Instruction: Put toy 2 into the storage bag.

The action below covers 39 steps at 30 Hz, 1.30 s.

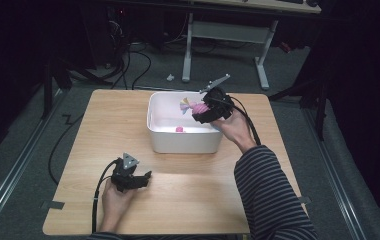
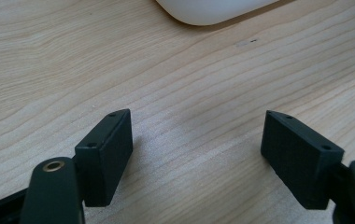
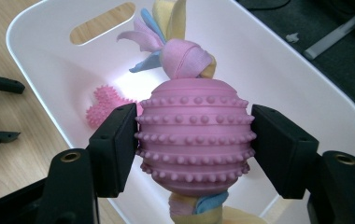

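Pink studded ball toy (image 3: 194, 135) with cloth tails is clamped in the right tongs (image 3: 194, 140) over the white bin (image 1: 158, 135) near the surface's far edge. The left tongs (image 2: 196, 154) rest apart by the near edge. A high release could bounce the ball out.

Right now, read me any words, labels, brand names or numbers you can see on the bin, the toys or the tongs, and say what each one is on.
None: no readable text anywhere.
White bin: plain, no label.
Pink studded ball, held in the right tongs: only ridges and bumps.
Small pink toy in the bin: no marking.
Left tongs: plain black, open over the wooden table.
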### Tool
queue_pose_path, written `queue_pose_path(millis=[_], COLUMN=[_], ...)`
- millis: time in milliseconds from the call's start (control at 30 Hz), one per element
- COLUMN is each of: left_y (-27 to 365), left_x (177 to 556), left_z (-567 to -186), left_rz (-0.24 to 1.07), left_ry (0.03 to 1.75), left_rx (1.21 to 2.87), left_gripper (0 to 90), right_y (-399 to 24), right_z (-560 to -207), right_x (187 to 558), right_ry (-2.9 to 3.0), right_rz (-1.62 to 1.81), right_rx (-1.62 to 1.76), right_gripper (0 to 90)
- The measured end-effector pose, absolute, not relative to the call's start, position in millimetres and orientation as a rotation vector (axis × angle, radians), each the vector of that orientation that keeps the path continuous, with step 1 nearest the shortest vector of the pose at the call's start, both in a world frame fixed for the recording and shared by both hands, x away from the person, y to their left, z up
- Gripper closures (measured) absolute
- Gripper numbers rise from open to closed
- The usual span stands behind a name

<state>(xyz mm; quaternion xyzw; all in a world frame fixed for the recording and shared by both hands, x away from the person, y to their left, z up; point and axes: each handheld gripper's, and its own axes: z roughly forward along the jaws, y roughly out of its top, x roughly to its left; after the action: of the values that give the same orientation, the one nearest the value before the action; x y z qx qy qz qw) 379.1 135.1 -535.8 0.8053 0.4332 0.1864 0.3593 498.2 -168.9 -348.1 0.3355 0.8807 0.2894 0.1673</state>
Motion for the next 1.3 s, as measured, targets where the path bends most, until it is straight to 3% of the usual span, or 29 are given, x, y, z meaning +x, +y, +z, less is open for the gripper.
queue_pose_path(millis=[1133, 1300], left_y=[134.9, 134.8], left_x=[379.0, 379.0], left_z=[-535.8, -535.8], left_rz=[0.480, 0.479], left_ry=[1.117, 1.117], left_rx=[2.075, 2.075], left_gripper=[25.4, 25.5], right_y=[-164.8, -167.7], right_z=[-380.1, -379.7], right_x=[500.3, 501.4], right_ry=[2.648, 2.650], right_rz=[0.768, 0.800], right_rx=[1.034, 1.058], right_gripper=[33.7, 30.2])
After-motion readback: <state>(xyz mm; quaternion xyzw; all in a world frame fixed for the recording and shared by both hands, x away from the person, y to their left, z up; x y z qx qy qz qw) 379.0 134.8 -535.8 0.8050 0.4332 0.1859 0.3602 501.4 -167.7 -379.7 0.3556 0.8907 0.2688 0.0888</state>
